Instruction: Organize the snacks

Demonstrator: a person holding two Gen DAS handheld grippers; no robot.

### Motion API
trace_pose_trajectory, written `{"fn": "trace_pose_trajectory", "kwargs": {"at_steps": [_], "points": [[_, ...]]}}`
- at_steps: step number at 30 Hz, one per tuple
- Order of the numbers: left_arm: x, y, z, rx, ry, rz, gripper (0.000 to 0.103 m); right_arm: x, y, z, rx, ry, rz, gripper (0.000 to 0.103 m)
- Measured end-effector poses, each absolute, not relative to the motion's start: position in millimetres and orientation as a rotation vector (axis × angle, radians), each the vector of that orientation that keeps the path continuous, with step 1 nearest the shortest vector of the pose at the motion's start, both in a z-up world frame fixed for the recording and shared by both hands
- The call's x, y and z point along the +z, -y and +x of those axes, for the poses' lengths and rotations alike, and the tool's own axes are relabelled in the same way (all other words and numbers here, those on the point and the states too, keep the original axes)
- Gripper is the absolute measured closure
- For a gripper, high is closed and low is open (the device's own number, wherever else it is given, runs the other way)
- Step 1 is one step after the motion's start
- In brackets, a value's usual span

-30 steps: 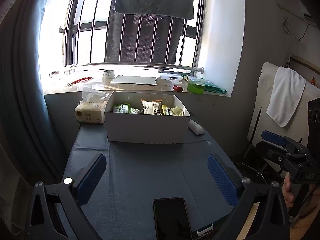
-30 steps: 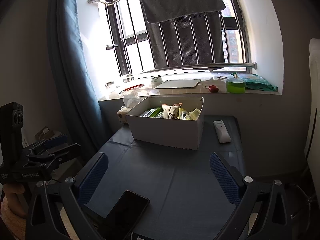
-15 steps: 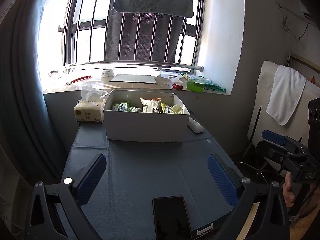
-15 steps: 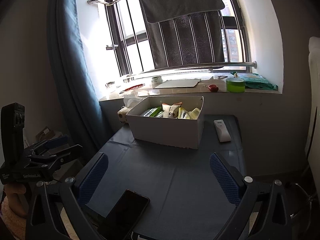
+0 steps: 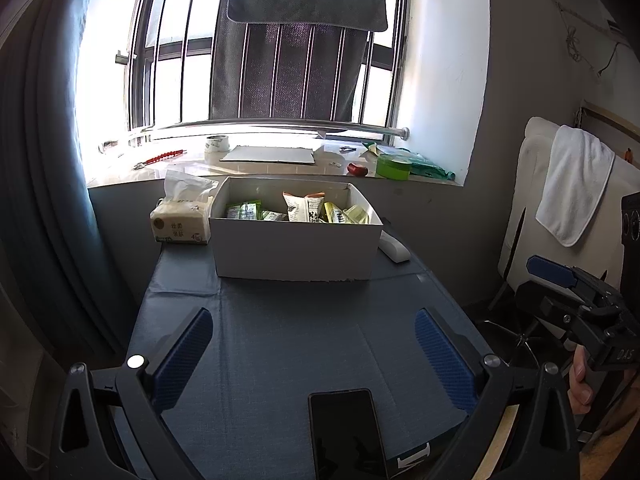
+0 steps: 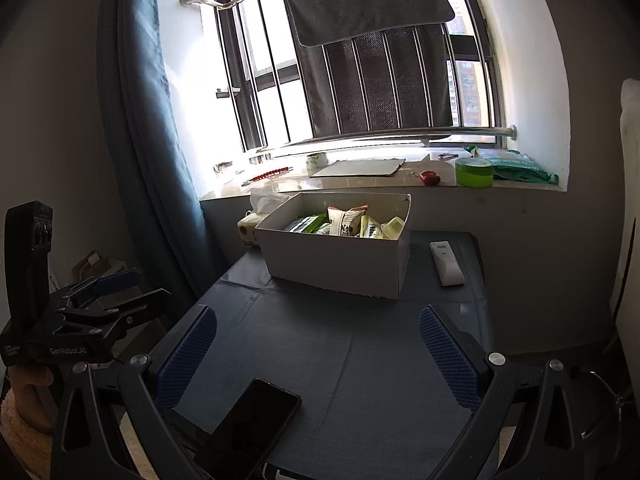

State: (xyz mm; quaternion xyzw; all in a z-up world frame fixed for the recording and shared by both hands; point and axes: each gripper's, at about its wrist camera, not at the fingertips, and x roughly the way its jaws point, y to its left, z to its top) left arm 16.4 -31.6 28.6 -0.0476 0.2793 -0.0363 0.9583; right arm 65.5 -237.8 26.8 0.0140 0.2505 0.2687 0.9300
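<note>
A white cardboard box (image 5: 294, 250) stands at the far end of the blue-grey table (image 5: 280, 340). It holds several snack packets (image 5: 305, 210), green, yellow and white. The box (image 6: 340, 262) and its snacks (image 6: 346, 220) also show in the right wrist view. My left gripper (image 5: 314, 352) is open and empty, low over the table's near end. My right gripper (image 6: 318, 354) is open and empty, over the near right part of the table. Each gripper shows from the side in the other's view, the right one (image 5: 576, 304) and the left one (image 6: 92, 300).
A black phone (image 5: 346, 432) lies at the table's near edge. A tissue pack (image 5: 182, 222) stands left of the box and a white remote (image 6: 446, 262) lies to its right. The windowsill behind holds a green tub (image 5: 394, 166), a red object and cardboard. A curtain hangs left.
Both views have shifted only slightly. Both grippers stay open and nothing on the table has moved.
</note>
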Motion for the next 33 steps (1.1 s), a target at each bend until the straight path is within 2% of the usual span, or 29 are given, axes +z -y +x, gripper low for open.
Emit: {"fn": "trace_pose_trajectory", "kwargs": {"at_steps": [33], "points": [[24.0,31.3,17.2,-0.084,-0.579,-0.092,0.0,24.5,231.6,65.9,0.561,-0.52,0.005,0.0]]}}
